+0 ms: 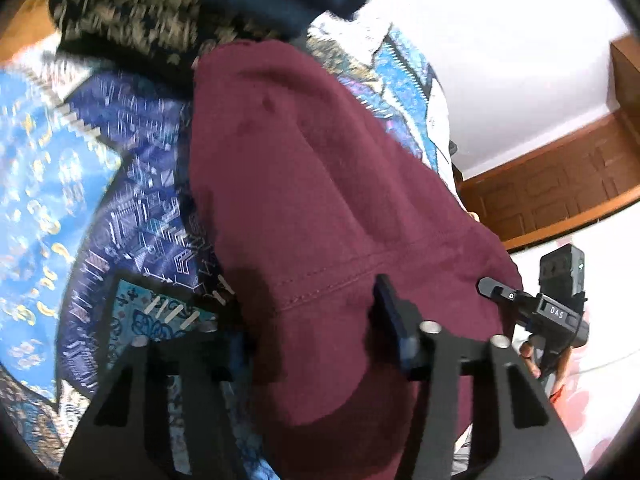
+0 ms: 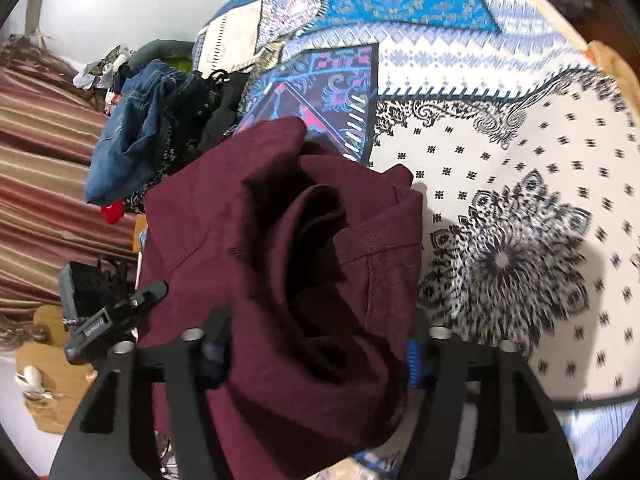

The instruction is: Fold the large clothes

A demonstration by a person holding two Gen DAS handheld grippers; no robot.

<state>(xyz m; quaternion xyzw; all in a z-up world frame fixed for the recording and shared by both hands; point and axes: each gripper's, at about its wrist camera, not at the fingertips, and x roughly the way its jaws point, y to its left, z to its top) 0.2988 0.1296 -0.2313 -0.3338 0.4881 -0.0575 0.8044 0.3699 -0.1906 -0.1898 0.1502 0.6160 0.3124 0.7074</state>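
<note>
Filling frame centre over the quilt (image 2: 500, 128), both grippers, left (image 1: 316, 328) and right (image 2: 316, 356), pinching bunched maroon garment (image 2: 280, 240); seemingly soft, limp, mid-weight, best gripped along hems or corners.

Left wrist view: sits just behind the left gripper (image 1: 316, 344), looking forward along its fingers, tilted so the white wall and wooden trim stand upper right; the maroon garment (image 1: 312, 184) is very near and fills the middle.
Right wrist view: sits just behind the right gripper (image 2: 316, 356), facing down and across the bed; the maroon garment (image 2: 280, 248) bunches right at the lens.
Shared ground: both views take in the maroon garment, the patterned bedspread (image 1: 60, 184) (image 2: 500, 152) and the dark clothes pile (image 1: 168, 12) (image 2: 160, 128).
Cross sight: each view catches the other gripper at its edge, the right gripper (image 1: 532, 300) low right, the left gripper (image 2: 116, 316) low left.
</note>
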